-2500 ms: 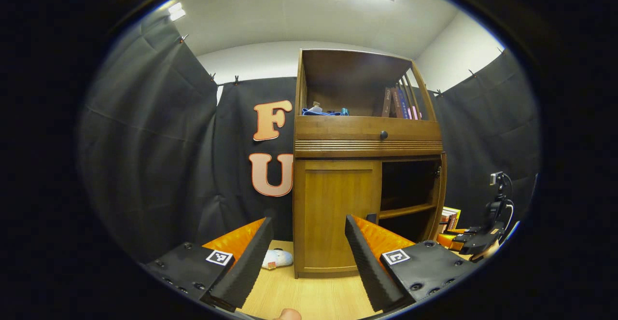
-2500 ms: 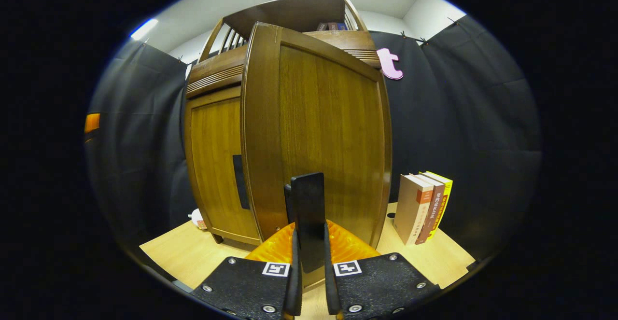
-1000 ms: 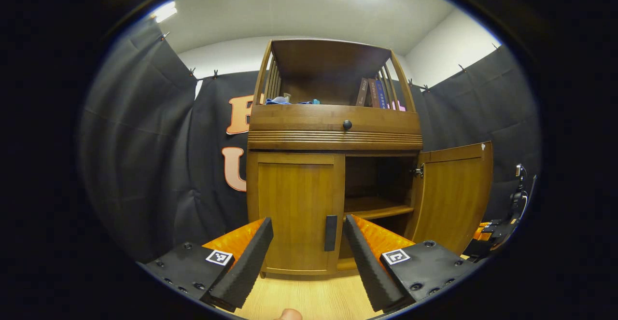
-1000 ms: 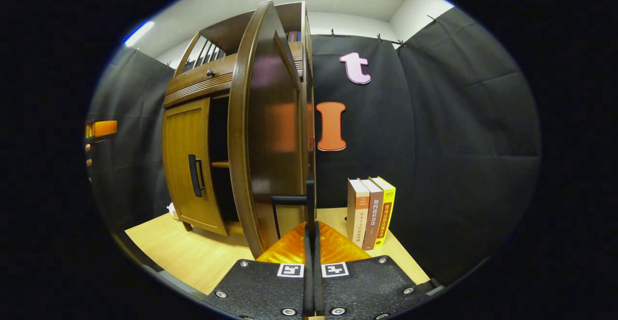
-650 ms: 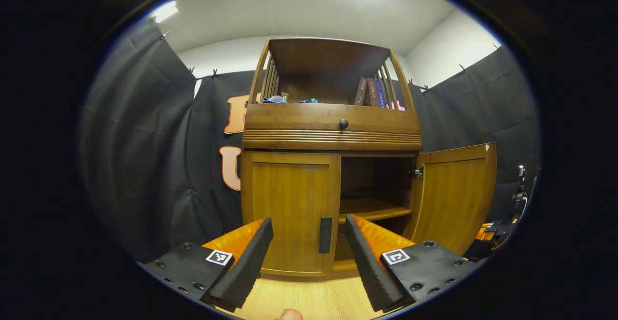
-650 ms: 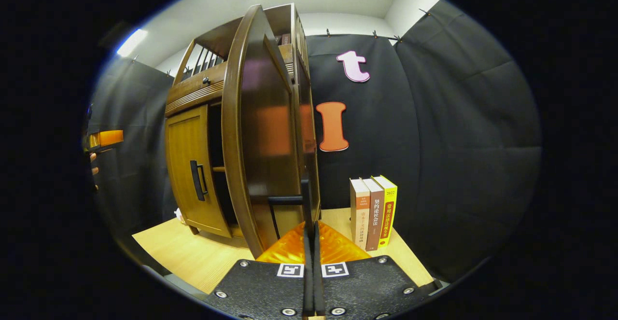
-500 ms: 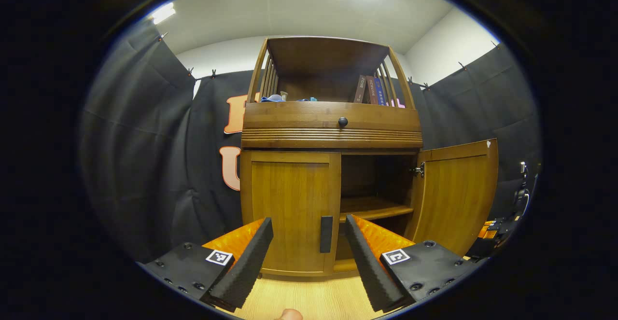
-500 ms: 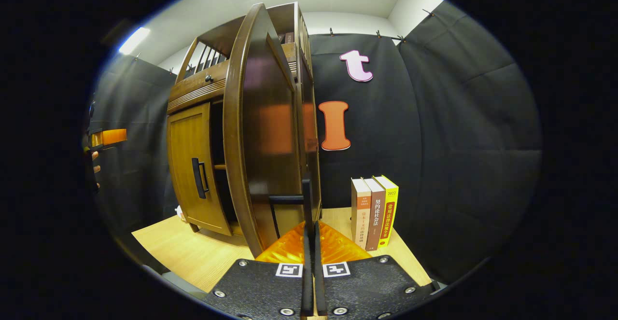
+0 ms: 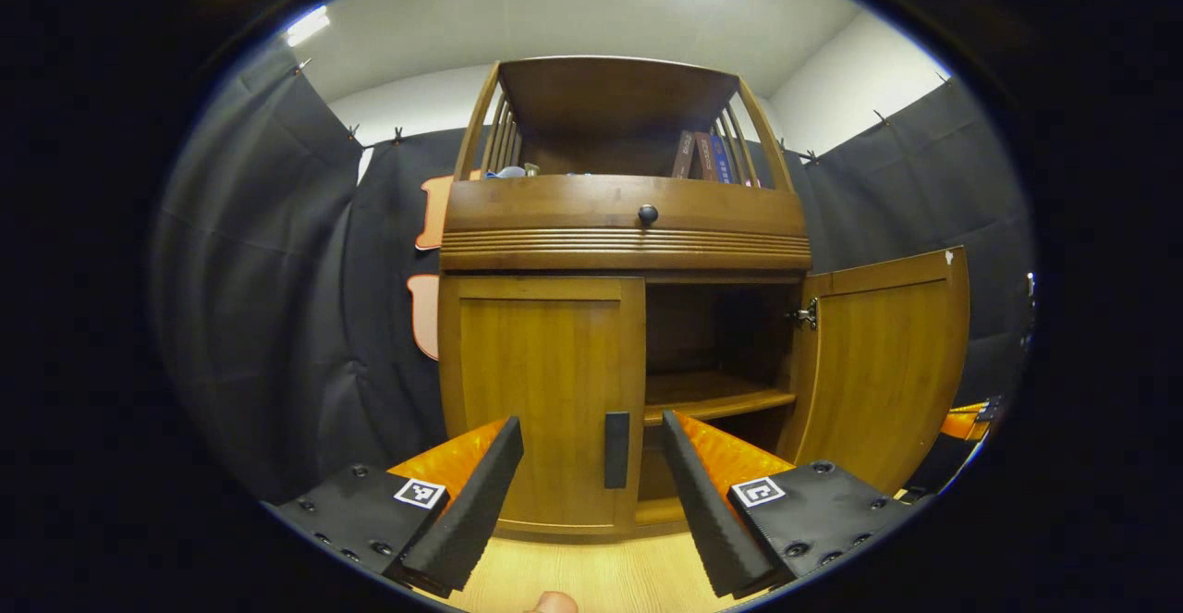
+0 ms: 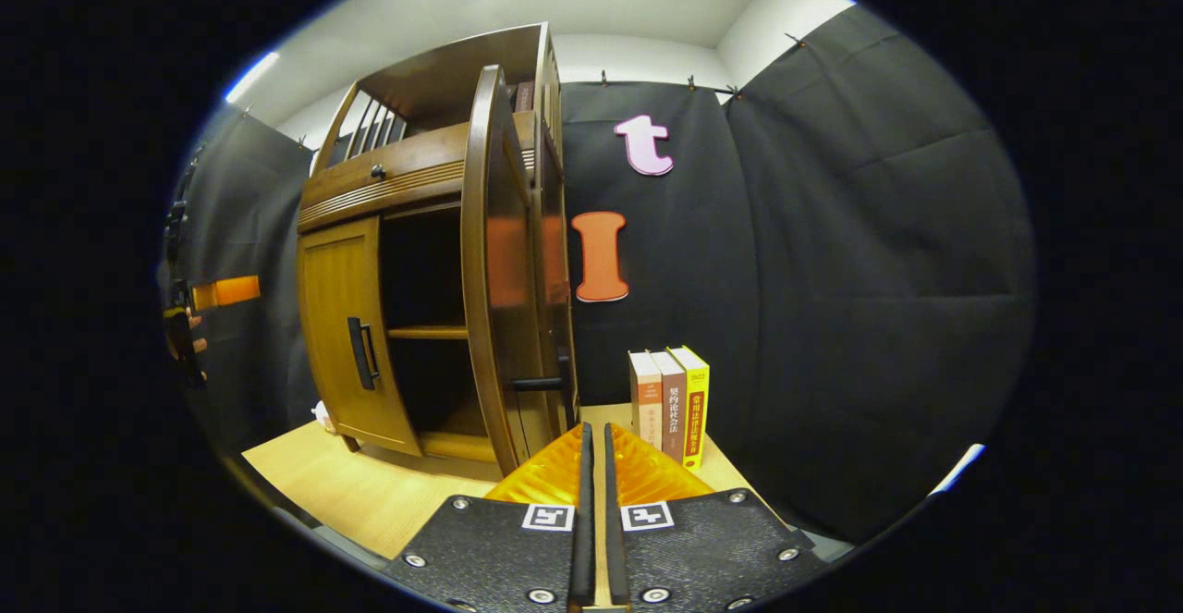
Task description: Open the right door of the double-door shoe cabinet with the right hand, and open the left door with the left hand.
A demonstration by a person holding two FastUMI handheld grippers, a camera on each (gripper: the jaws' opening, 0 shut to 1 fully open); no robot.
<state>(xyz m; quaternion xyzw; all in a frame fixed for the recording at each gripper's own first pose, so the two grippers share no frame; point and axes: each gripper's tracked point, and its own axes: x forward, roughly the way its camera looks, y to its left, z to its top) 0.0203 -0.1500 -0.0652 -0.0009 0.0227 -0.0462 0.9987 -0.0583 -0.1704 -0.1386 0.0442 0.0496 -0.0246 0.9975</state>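
The shoe cabinet (image 9: 625, 225) stands on the table (image 9: 591, 571), its right door (image 9: 878, 363) swung wide and its left door (image 9: 541, 391) shut. The left gripper (image 9: 591, 465) hovers before the left door's handle (image 9: 616, 449), jaws apart — nearer than half a second ago. The right gripper (image 10: 594, 465), jaws together, has let go of the right door's handle (image 10: 541, 383) and backed off, beside three upright books (image 10: 670, 405).

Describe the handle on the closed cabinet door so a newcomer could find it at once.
Start at the tall brown wooden shoe cabinet against the black cloth. Below its drawer, the left wooden door is shut while the right wooden door stands open. The short black vertical bar handle sits on the shut door's inner edge, beside the open compartment.
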